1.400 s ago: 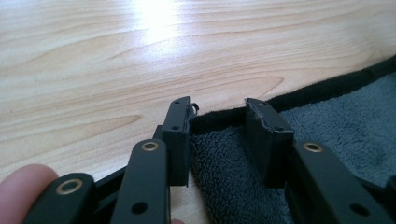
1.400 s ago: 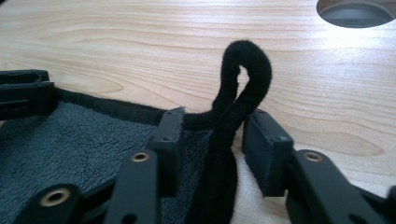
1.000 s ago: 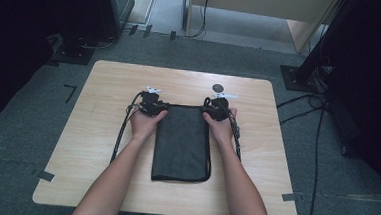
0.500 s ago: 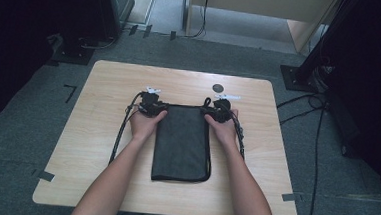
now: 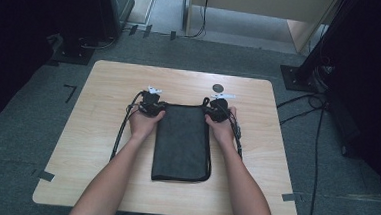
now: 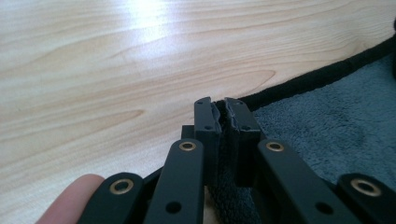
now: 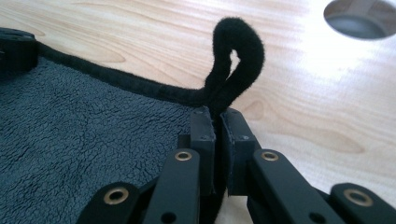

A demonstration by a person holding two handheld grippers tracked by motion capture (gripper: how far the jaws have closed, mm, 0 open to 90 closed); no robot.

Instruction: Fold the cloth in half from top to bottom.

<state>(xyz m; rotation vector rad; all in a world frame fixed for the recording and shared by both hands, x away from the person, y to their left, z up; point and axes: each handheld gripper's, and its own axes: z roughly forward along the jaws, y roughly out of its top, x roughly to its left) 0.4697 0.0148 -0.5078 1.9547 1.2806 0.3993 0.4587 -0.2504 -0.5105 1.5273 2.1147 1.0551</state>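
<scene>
While towel (image 5: 182, 142) lies flat mid-frame on surface (image 5: 102, 132), left tongs (image 6: 223, 112) just closed, pinching its upper-left corner; right tongs (image 7: 218, 119) just closed too, pinching upper-right corner, hem loop sticking up.

Black gripper (image 6: 224, 116), brass rivets, bare forearms

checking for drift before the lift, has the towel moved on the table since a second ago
No. In the high view the towel lies where it did, its far edge just as far short of the table's hole.
</scene>
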